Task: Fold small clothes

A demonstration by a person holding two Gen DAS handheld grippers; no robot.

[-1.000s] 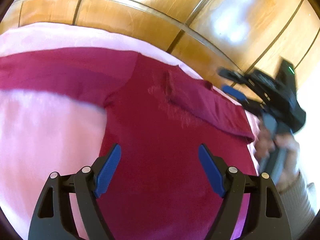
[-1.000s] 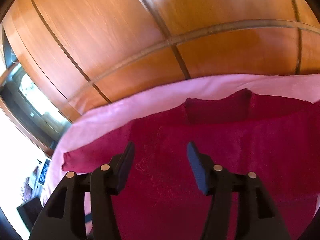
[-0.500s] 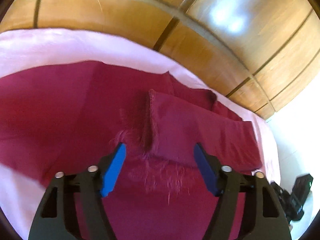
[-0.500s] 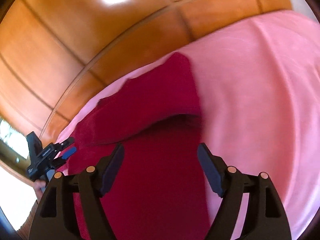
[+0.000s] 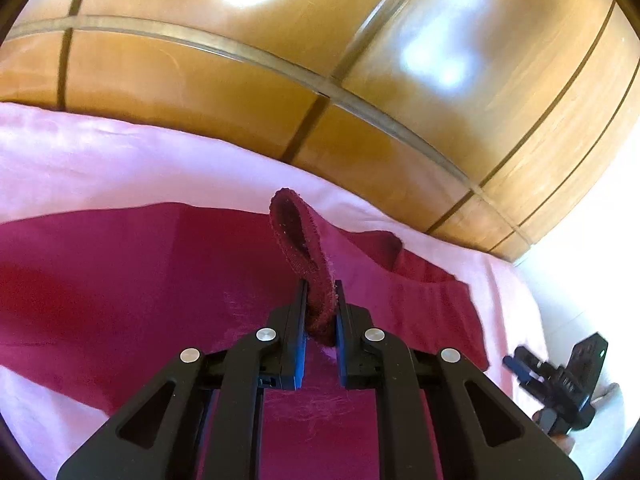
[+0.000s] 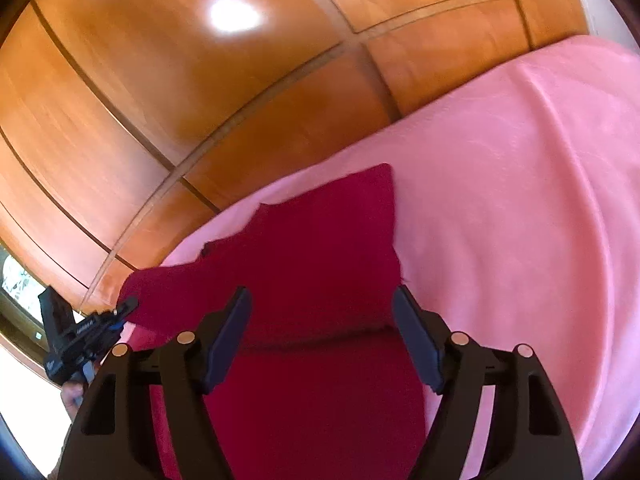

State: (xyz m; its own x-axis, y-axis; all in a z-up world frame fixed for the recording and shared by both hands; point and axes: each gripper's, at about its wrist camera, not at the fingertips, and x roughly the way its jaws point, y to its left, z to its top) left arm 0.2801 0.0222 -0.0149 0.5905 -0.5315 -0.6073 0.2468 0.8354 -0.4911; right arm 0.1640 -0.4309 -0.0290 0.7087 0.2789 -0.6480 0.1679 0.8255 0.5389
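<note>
My left gripper (image 5: 320, 312) closes its jaws on the maroon garment (image 5: 140, 280), cuff rising toward 12 o'clock; my right gripper (image 6: 322, 344) is closing over cloth spread toward 11, pads clear.

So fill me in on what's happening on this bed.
A person is folding a dark red garment spread on a pink bedsheet, with a handheld claw in each hand. The left claw is closing on a sleeve cuff, which stands up between its jaws. The right claw hovers over the garment's other side, jaws apart but narrowing, nothing gripped between them.
</note>
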